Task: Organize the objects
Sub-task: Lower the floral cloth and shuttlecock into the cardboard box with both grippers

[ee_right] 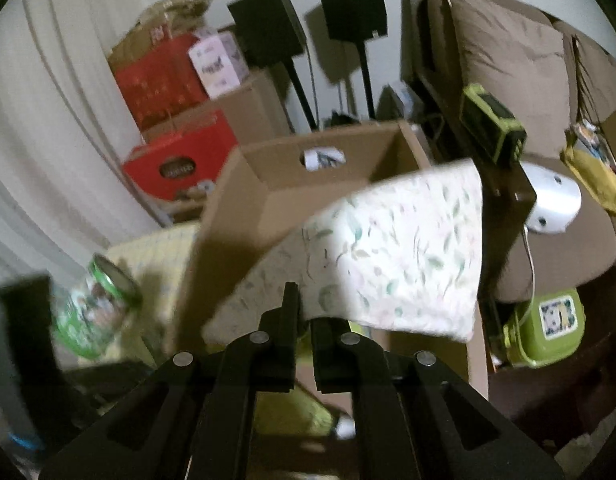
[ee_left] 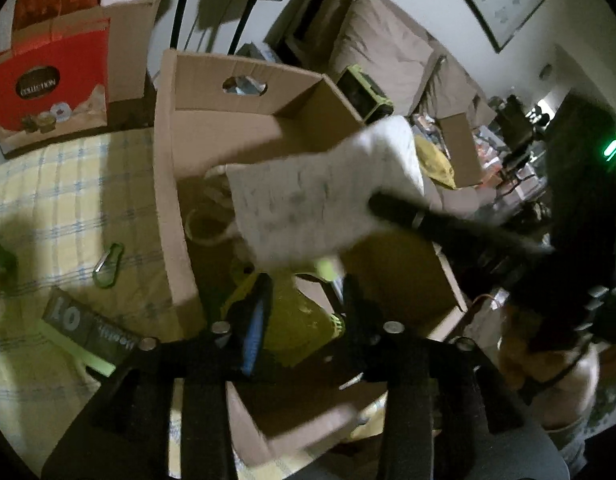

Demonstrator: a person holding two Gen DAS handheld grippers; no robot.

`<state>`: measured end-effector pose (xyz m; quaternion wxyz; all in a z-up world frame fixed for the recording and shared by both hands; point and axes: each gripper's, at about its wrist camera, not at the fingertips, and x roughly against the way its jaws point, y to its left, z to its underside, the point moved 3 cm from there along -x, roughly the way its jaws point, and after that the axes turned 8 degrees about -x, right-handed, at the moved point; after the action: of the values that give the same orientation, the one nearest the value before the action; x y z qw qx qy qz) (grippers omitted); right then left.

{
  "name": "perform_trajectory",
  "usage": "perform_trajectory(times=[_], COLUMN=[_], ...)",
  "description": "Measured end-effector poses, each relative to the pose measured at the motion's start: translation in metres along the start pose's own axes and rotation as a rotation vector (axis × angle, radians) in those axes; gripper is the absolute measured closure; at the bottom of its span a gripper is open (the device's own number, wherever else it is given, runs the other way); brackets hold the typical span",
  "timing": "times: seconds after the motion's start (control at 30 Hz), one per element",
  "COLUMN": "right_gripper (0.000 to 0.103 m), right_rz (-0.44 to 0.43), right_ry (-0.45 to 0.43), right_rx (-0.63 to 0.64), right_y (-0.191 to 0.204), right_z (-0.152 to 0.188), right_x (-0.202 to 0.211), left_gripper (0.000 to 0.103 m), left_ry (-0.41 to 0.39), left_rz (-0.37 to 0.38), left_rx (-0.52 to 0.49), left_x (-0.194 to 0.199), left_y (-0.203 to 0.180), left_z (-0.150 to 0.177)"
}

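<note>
One big cardboard box [ee_right: 243, 216] stands open ahead of both grippers. Above it hangs a leaf-printed cloth [ee_right: 392, 256], its lower edge clamped in the right gripper [ee_right: 303, 312]. Below the cloth, the left gripper [ee_left: 303, 300] has its fingers apart, holding nothing.

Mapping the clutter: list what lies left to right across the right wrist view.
Green-lidded jar → red gift box → open cardboard box → leaf-print pack held by the right gripper → white device.
</note>
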<state>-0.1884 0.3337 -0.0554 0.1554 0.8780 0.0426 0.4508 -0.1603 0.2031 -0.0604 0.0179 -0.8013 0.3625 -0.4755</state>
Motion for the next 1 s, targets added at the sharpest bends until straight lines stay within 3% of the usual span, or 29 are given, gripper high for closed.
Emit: perform_trajectory(times=[0.23, 0.27, 0.33, 0.57, 0.7, 0.8, 0.87, 1.0], right_gripper=[0.092, 0.089, 0.070, 0.062, 0.038, 0.020, 0.019, 0.019], right_rz=[0.025, 0.031, 0.046, 0.076, 0.070, 0.143, 0.177, 0.203], right_ry=[0.100, 0.113, 0.119, 0.108, 0.121, 0.131, 0.155, 0.119], right_rx=[-0.007, -0.006, 0.006, 0.050, 0.076, 0.096, 0.114, 0.118], right_y=[-0.016, -0.016, -0.017, -0.015, -0.013, -0.015, -0.017, -0.022], right_z=[0.037, 0.040, 0.045, 0.056, 0.064, 0.066, 0.070, 0.069], right_x=[-0.002, -0.001, 0.003, 0.027, 0.040, 0.042, 0.041, 0.053], left_gripper=[0.054, 0.054, 0.048, 0.041, 0.035, 0.030, 0.029, 0.025], left_ry=[-0.034, -0.036, -0.040, -0.060, -0.066, -0.068, -0.071, -0.082], left_rz=[-0.036, -0.045, -0.065, -0.148, -0.172, -0.189, -0.190, -0.197], left_rx=[-0.005, -0.003, 0.000, -0.019, -0.022, -0.021, -0.018, -0.010], left_x=[0.024, 0.025, 0.028, 0.044, 0.051, 0.054, 0.058, 0.065], left_y=[0.000, 0.000, 0.004, 0.011, 0.015, 0.019, 0.022, 0.028], left_z=[-0.001, -0.001, -0.002, 0.005, 0.009, 0.010, 0.012, 0.015])
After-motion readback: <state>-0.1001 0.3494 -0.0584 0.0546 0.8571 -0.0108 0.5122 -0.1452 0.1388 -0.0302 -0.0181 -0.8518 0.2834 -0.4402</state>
